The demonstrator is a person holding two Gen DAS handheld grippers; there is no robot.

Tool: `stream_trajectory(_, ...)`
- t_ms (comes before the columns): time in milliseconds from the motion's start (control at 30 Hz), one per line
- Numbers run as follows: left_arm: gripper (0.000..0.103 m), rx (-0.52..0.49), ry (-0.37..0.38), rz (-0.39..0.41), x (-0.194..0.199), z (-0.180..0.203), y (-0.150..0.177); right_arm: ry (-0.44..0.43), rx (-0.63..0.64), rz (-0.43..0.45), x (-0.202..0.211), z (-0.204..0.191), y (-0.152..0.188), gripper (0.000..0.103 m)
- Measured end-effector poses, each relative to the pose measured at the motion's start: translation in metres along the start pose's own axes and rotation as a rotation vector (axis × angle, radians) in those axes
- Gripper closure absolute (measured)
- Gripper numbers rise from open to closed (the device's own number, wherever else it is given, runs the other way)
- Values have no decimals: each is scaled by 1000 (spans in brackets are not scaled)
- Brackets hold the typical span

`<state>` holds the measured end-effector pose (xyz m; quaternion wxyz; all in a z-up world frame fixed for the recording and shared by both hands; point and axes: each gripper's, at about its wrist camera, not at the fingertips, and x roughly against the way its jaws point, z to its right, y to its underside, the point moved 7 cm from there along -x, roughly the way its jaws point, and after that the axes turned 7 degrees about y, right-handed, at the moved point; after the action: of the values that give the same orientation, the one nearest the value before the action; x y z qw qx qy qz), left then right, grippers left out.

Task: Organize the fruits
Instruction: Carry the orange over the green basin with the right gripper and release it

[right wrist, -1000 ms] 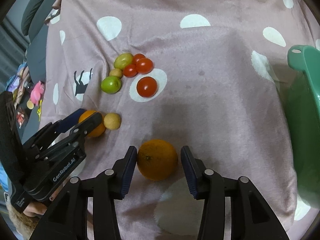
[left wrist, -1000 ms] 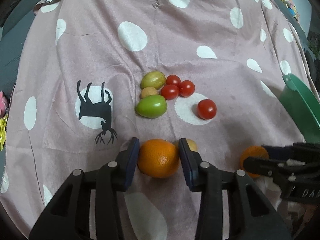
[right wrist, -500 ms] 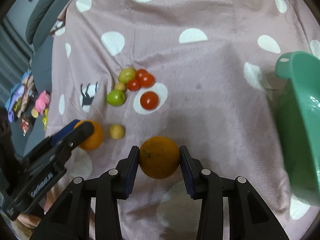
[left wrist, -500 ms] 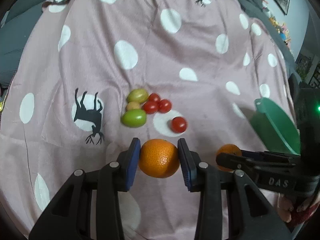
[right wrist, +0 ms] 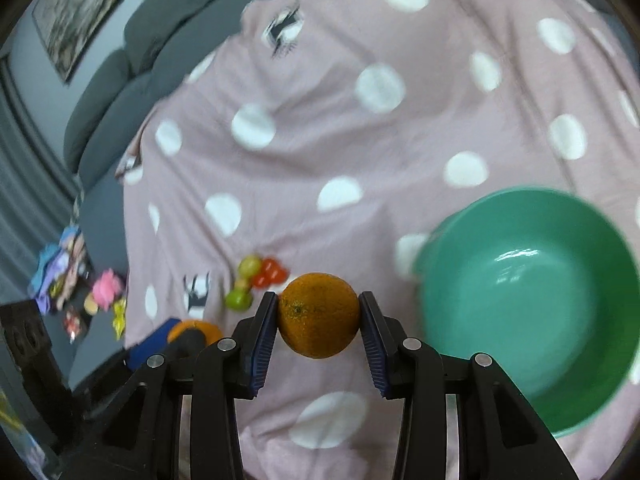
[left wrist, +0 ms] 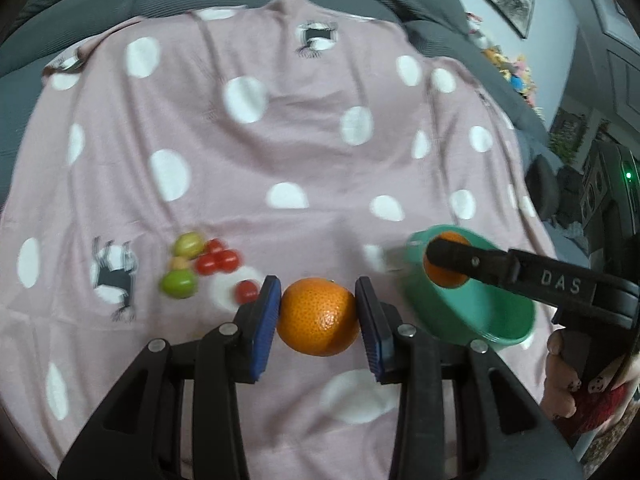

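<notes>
text: "DAS" — white letters | on: right gripper (left wrist: 448, 264) arm, left wrist view

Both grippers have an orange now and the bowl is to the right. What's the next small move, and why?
Probably carry the right gripper a little further right over the green bowl and open it. Its orange is clamped off the blanket, just left of the bowl's rim, and the bowl looks empty. The left gripper can follow with its orange.
</notes>
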<state>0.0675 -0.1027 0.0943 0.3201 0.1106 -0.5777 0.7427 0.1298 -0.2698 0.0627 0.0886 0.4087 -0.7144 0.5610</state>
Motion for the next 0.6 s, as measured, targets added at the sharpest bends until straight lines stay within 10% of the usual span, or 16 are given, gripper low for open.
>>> stream_trajectory(600, 65, -106, 202, -126, -97, 138, 6, 214, -268, 64, 38, 136, -22, 60)
